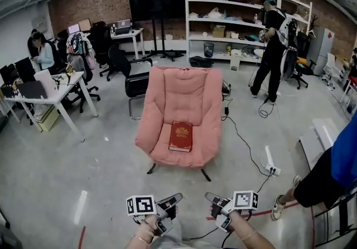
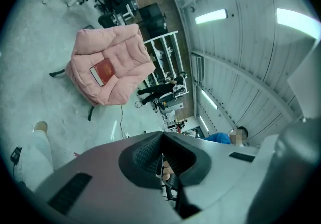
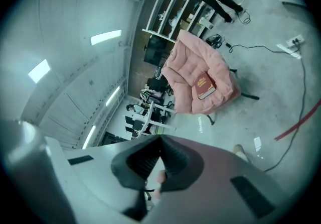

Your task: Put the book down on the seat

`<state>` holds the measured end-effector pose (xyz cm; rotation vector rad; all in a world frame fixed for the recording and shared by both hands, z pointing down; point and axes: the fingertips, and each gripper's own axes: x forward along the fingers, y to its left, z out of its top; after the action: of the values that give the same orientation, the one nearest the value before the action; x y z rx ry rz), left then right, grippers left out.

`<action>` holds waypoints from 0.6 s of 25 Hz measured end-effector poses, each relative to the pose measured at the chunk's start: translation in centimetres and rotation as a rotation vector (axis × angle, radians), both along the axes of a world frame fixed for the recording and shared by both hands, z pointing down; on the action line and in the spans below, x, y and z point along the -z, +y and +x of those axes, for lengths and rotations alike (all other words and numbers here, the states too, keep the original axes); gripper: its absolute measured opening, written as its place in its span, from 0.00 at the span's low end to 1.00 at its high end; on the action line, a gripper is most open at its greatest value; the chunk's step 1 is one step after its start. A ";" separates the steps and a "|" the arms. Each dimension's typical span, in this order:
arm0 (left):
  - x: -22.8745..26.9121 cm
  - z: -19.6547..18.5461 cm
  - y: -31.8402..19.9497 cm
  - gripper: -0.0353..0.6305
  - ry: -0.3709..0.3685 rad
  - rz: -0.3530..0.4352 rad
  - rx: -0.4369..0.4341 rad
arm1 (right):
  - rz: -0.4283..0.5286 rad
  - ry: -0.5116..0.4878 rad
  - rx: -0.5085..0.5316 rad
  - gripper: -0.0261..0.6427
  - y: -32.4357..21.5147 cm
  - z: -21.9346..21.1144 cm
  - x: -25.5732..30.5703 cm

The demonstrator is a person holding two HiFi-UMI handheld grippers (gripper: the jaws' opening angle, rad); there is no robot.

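Note:
A dark red book lies flat on the seat of the pink armchair, near its front edge. Both grippers hang low by the person's body, well short of the chair and apart from the book. The left gripper is shut with nothing in it, and so is the right gripper. In the left gripper view the book rests on the armchair far beyond the shut left gripper. From the right gripper view the book and armchair lie far past the shut right gripper.
A black office chair stands behind the armchair. White desks are at the left. A white shelf unit has a person standing by it. A cable and power strip lie right of the chair. Another person stands at the right edge.

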<state>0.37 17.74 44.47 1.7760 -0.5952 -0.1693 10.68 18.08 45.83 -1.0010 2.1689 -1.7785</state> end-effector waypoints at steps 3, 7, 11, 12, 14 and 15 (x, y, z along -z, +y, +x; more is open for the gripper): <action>0.2 -0.1 1.1 0.05 0.004 0.005 0.001 | 0.004 0.004 -0.012 0.06 1.2 0.1 -0.1; 0.1 -0.7 2.3 0.05 0.010 -0.002 0.019 | 0.005 0.009 -0.015 0.06 2.7 -0.3 -0.3; 0.0 -1.4 3.3 0.05 0.008 0.001 0.030 | 0.020 0.023 -0.018 0.06 4.0 -0.8 -0.4; 0.0 -1.6 3.5 0.05 0.009 0.003 0.036 | 0.022 0.025 -0.021 0.06 4.2 -0.9 -0.4; 0.1 -2.0 3.6 0.05 0.012 0.008 0.049 | 0.025 0.029 -0.029 0.06 4.6 -0.9 -0.4; 0.1 -2.3 3.7 0.05 0.013 0.010 0.055 | 0.025 0.032 -0.034 0.06 4.8 -0.9 -0.4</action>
<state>-1.89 21.48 44.39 1.7677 -0.6350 -0.2220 9.79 22.84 46.21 -1.0610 2.1741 -1.7282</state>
